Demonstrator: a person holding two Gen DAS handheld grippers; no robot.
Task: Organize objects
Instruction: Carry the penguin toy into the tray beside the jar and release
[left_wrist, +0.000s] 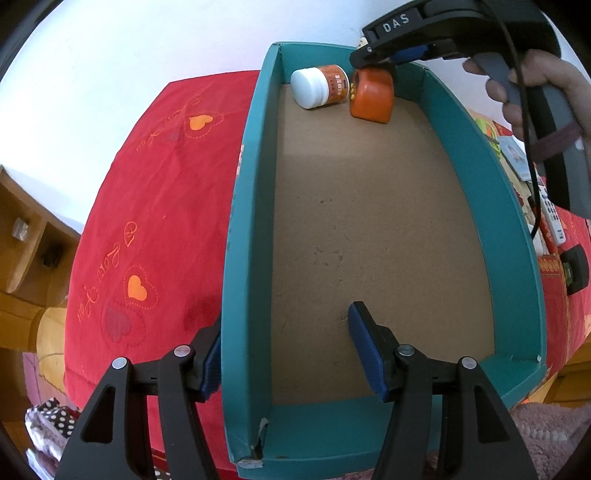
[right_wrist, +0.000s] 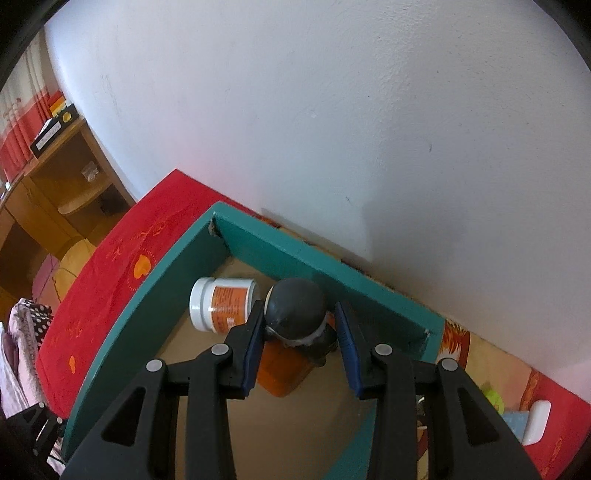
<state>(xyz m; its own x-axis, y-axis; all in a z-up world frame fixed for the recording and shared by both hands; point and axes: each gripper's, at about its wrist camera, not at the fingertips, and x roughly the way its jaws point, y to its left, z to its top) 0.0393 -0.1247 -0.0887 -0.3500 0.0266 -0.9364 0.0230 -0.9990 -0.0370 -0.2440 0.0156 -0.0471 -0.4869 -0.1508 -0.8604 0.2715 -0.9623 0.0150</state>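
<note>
A shallow teal cardboard box with a brown floor (left_wrist: 255, 206) lies on a red cloth printed with orange hearts (left_wrist: 147, 192), its far wall close to a white wall (right_wrist: 332, 110). The left gripper (left_wrist: 291, 354) straddles the box's left side wall near the near corner, one blue pad outside and one inside; the jaws stand at a middling width and whether the pads press the wall cannot be told. In the far end of the box a white-capped orange-labelled plastic bottle (left_wrist: 319, 86) lies on its side near the far left corner, and just beside it sits an orange rounded block (left_wrist: 371, 96). The right gripper (right_wrist: 301, 330), carried by a person's hand (left_wrist: 543, 92), hangs over that block with its narrow jaws around a dark grey round object (right_wrist: 295, 308), the left pad against it, the right pad close beside it. Beyond the box's right edge a white remote control (left_wrist: 552, 218) lies on the cloth
</note>
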